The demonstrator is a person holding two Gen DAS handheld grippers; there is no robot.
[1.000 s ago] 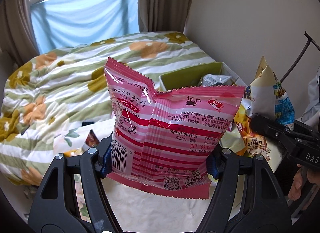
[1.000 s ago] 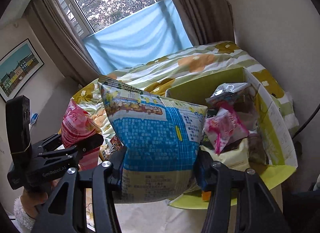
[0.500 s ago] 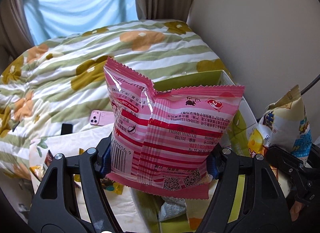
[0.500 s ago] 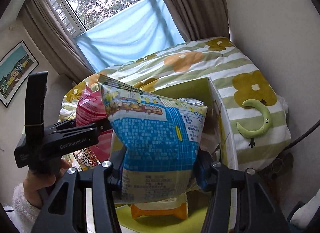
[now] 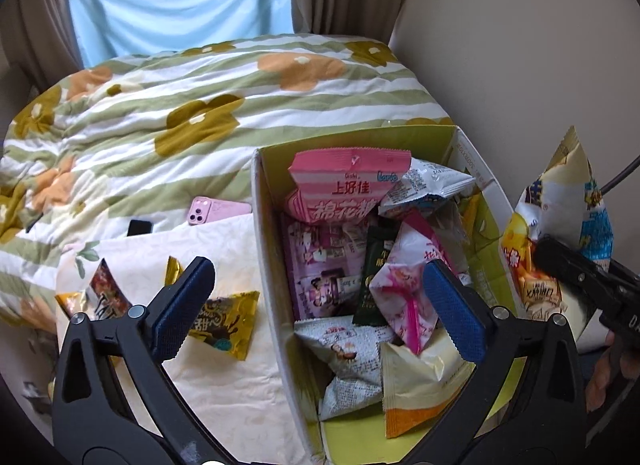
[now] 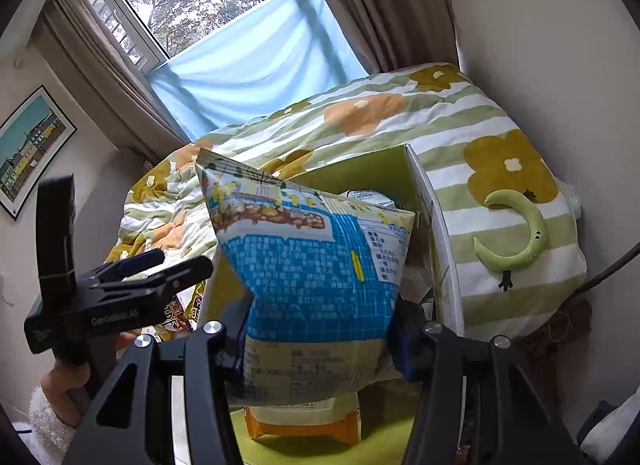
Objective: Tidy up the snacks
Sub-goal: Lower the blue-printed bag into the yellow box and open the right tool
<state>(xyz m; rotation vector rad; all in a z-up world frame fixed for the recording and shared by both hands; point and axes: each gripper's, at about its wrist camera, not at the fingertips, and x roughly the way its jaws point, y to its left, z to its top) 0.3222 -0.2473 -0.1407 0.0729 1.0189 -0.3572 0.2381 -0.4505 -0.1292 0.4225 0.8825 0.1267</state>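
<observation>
My left gripper [image 5: 316,269] hangs over the near part of the green-lined cardboard box [image 5: 264,225], its jaws opening wide with nothing between them. The pink striped snack bag [image 5: 348,185] lies inside the box at its far end, on top of several other packets. My right gripper [image 6: 320,329] is shut on a blue and white snack bag [image 6: 312,257], held upright above the box's near right side. In the left wrist view that bag [image 5: 560,193] shows at the right edge, beside the box. From the right wrist, my left gripper [image 6: 172,265] appears at the left.
Gold-wrapped snacks [image 5: 224,317] lie loose on a cream cloth [image 5: 224,249] left of the box. A pink phone [image 5: 218,210] and a small black item [image 5: 139,227] rest on the flowered quilt behind. A green crescent toy [image 6: 520,233] sits right of the box. A wall stands close on the right.
My left gripper has let go of the pink striped bag, which now lies in the box; its jaws have spread wide. Both grippers moved over the box, and the right still holds its bag.
</observation>
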